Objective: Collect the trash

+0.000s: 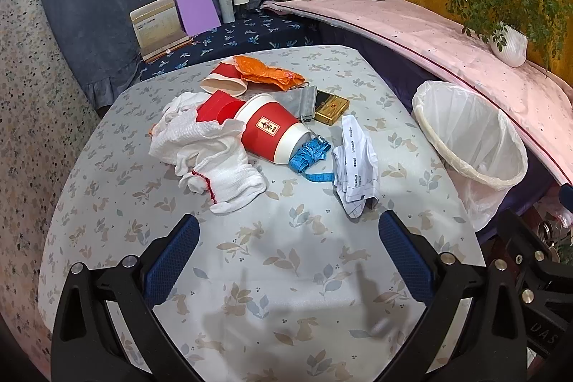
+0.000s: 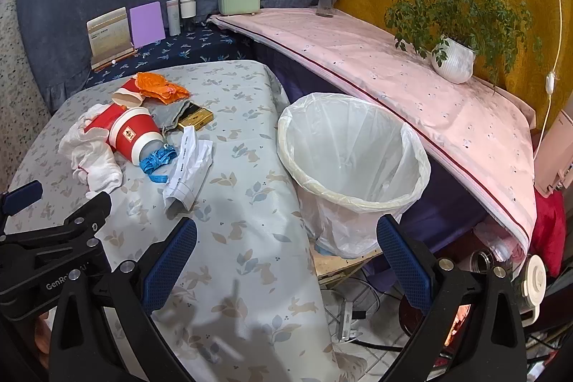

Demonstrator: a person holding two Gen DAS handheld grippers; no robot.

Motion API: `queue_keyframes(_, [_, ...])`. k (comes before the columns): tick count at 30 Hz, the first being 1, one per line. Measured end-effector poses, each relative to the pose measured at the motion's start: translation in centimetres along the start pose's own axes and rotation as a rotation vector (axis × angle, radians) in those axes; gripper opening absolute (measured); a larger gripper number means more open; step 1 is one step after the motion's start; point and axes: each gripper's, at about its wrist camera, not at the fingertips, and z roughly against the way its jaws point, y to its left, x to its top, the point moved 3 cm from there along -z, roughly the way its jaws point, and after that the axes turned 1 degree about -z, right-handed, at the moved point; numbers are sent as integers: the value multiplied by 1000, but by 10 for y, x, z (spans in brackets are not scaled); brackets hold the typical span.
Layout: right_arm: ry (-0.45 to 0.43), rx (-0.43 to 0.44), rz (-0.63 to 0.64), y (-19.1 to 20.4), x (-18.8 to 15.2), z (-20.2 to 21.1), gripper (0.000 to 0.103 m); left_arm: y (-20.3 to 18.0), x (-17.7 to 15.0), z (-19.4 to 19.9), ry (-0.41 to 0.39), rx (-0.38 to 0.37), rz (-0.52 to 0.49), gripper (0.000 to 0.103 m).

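Both tongs spread, empty: left tongs (image 1: 288, 231), right tongs (image 2: 286, 235). Red cup (image 1: 274, 135) partly hides blue tape (image 1: 309, 153).

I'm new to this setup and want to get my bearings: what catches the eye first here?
A heap of litter in the middle of the table: a big red paper cup on its side, white gloves left of it, crumpled paper to its right. Off the table's right edge stands a bin lined with a white bag. Both grippers hang open and hold nothing.
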Motion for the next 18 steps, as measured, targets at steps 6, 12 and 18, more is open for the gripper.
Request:
queue_keyframes(6, [2,2,1,-1,1,0,96,-1,0,2,-12,-4,-3,96])
queue_keyframes(12, [1,0,3,0,1,1,96,-1,1,3,-21,-6,-1,96])
queue_keyframes(18, [1,1,2,0,1,1,96,-1,2,4,-25,1,-4,96])
